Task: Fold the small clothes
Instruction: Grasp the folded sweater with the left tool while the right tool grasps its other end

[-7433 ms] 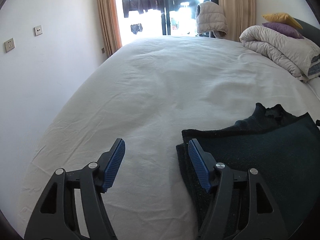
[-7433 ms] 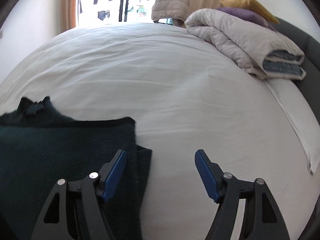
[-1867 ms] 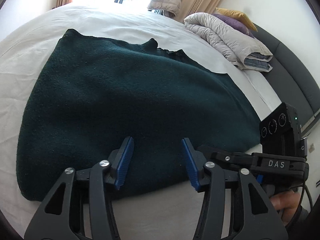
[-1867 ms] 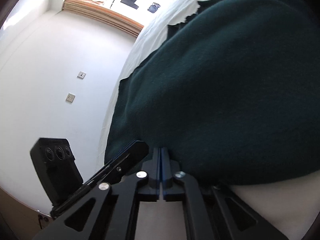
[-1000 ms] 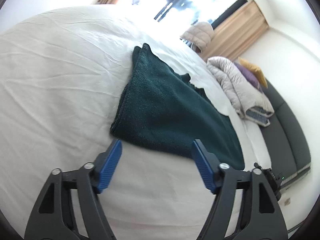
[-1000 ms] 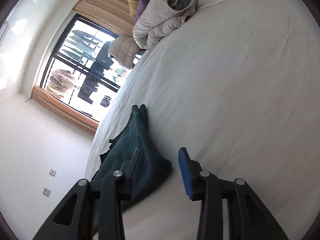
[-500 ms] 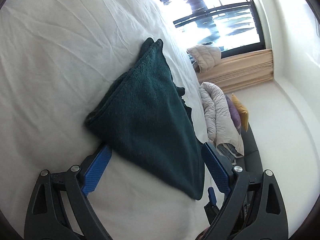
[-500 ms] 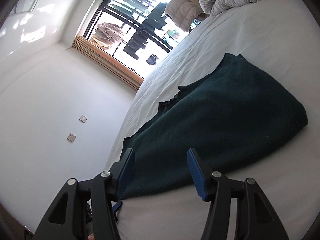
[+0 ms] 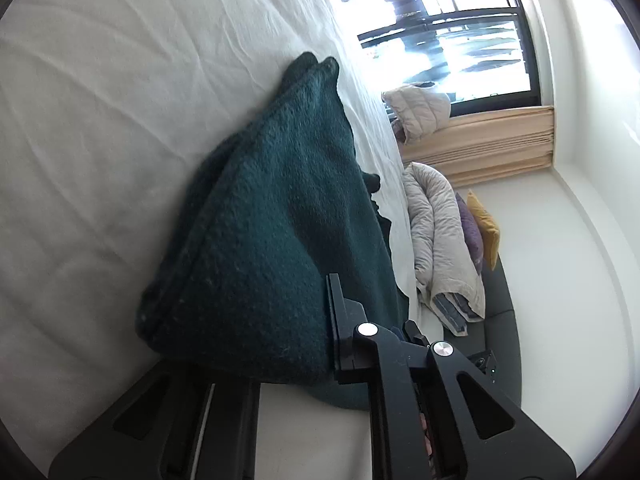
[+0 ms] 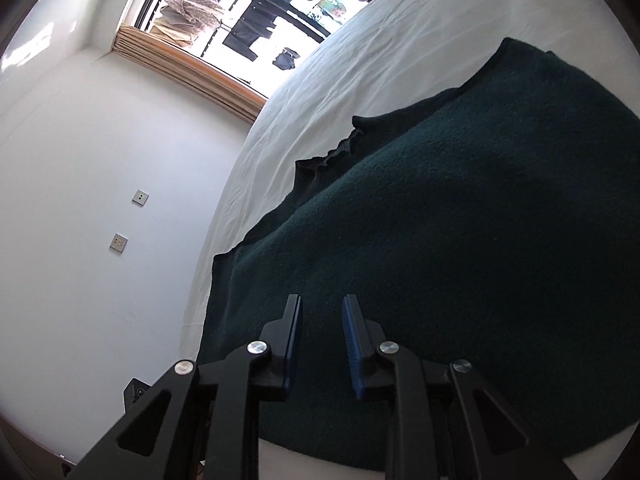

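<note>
A dark green knitted garment (image 9: 276,248) lies folded on the white bed (image 9: 104,120). In the left wrist view its near edge fills the space between my left gripper's (image 9: 276,364) fingers; the right finger (image 9: 340,320) presses against the cloth and the left finger is hidden under it. In the right wrist view the garment (image 10: 460,220) spreads wide, collar toward the window. My right gripper (image 10: 320,340) hovers over the garment's near edge, jaws a narrow gap apart with nothing between them.
A folded grey duvet (image 9: 440,240) with purple and yellow pillows (image 9: 480,232) sits at the head of the bed. A puffy jacket (image 9: 416,108) lies near the window. A white wall with sockets (image 10: 120,242) runs beside the bed.
My left gripper has closed in on the garment's near edge, which now sits between its fingers. My right gripper has moved closer over the cloth and its jaws have narrowed.
</note>
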The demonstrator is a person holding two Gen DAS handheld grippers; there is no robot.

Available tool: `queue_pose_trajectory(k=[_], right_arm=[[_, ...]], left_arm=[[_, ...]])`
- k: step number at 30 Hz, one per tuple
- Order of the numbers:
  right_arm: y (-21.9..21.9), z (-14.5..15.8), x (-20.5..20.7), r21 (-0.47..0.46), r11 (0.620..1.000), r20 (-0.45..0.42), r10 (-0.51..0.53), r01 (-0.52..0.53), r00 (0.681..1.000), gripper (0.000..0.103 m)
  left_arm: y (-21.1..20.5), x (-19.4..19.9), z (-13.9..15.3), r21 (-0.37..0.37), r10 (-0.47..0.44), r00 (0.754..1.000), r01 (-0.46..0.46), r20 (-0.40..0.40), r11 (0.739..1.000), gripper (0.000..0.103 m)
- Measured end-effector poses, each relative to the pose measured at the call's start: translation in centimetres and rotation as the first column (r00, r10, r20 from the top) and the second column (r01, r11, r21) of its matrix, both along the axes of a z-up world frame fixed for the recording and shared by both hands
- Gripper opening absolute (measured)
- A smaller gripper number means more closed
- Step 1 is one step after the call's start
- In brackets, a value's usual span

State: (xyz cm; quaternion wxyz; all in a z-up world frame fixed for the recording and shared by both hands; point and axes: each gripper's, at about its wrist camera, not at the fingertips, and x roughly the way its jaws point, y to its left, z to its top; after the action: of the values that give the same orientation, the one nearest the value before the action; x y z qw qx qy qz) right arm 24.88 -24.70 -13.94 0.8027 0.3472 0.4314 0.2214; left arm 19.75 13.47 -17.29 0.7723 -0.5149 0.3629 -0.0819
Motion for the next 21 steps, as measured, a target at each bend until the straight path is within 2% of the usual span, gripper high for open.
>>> queue_pose_trajectory(k=[2, 3, 4, 5, 6, 8, 10, 12, 13, 14, 16, 17, 19, 20, 21], right_arm=[[0.7, -0.8, 1.3, -0.037, 0.999, -0.027, 0.025, -0.026, 0.999, 0.023], [0.9, -1.2, 1.9, -0.044, 0.998, -0.044, 0.033, -0.035, 0.998, 0.02], [0.9, -1.6, 2.2, -0.057, 0.998, -0.055, 0.029, -0.032, 0.998, 0.009], [0.8, -2.0, 2.4, -0.071, 0.997, -0.067, 0.024, -0.029, 0.997, 0.003], [0.6, -2.4, 2.5, -0.067, 0.997, -0.073, 0.023, -0.028, 0.997, 0.0], [0.1, -3.1, 2.3, -0.032, 0.999, -0.059, 0.03, -0.032, 0.998, 0.0], [-0.1, -3.4, 2.1, -0.015, 0.999, -0.034, 0.042, -0.043, 0.999, 0.0], [-0.7, -3.3, 2.0, 0.032, 0.998, -0.04, 0.052, -0.051, 0.998, 0.0], [-1.4, -3.3, 1.9, 0.088, 0.995, -0.049, 0.059, -0.055, 0.997, 0.006], [-2.3, -3.3, 1.8, 0.158, 0.986, -0.056, 0.06, -0.05, 0.997, 0.014], [-4.9, -2.9, 1.4, 0.295, 0.955, -0.028, 0.035, -0.025, 0.999, 0.052], [-6.1, -2.5, 1.2, 0.339, 0.941, -0.008, 0.016, -0.012, 1.0, 0.058], [-8.5, -2.1, 1.3, 0.404, 0.915, 0.011, -0.009, 0.004, 1.0, 0.071], [-9.5, -2.2, 1.4, 0.44, 0.898, 0.012, -0.014, 0.008, 1.0, 0.073], [-10.3, -2.4, 1.6, 0.475, 0.88, 0.008, -0.014, 0.008, 1.0, 0.075]], left_arm=[[0.1, 0.6, 0.7, 0.042, -0.001, 1.0, 0.0, 0.02, 0.999, 0.008], [-0.1, 1.0, 1.2, 0.071, -0.009, 0.999, 0.007, 0.034, 0.997, 0.008], [-0.5, 1.4, 1.8, 0.101, -0.02, 0.999, 0.015, 0.046, 0.995, 0.008], [-0.9, 1.8, 2.6, 0.138, -0.032, 0.998, 0.024, 0.058, 0.99, 0.008], [-1.4, 2.2, 3.3, 0.174, -0.044, 0.997, 0.032, 0.069, 0.984, 0.007], [-2.5, 2.9, 5.1, 0.24, -0.069, 0.993, 0.044, 0.095, 0.97, 0.007], [-4.3, 3.6, 7.6, 0.322, -0.111, 0.985, 0.063, 0.133, 0.945, 0.007], [-7.2, 4.2, 10.5, 0.406, -0.181, 0.968, 0.097, 0.172, 0.909, 0.007], [-8.8, 4.5, 11.6, 0.45, -0.226, 0.956, 0.122, 0.185, 0.885, 0.007], [-10.8, 5.1, 12.5, 0.504, -0.282, 0.94, 0.152, 0.192, 0.85, 0.007], [-15.2, 5.8, 13.7, 0.611, -0.388, 0.902, 0.202, 0.188, 0.765, 0.007], [-17.7, 5.9, 13.8, 0.662, -0.444, 0.879, 0.228, 0.175, 0.714, 0.007], [-22.4, 5.5, 13.1, 0.767, -0.541, 0.829, 0.256, 0.139, 0.588, 0.007], [-24.7, 5.3, 12.1, 0.81, -0.58, 0.808, 0.268, 0.106, 0.521, 0.007], [-26.5, 5.1, 11.0, 0.836, -0.607, 0.792, 0.287, 0.068, 0.468, 0.007]])
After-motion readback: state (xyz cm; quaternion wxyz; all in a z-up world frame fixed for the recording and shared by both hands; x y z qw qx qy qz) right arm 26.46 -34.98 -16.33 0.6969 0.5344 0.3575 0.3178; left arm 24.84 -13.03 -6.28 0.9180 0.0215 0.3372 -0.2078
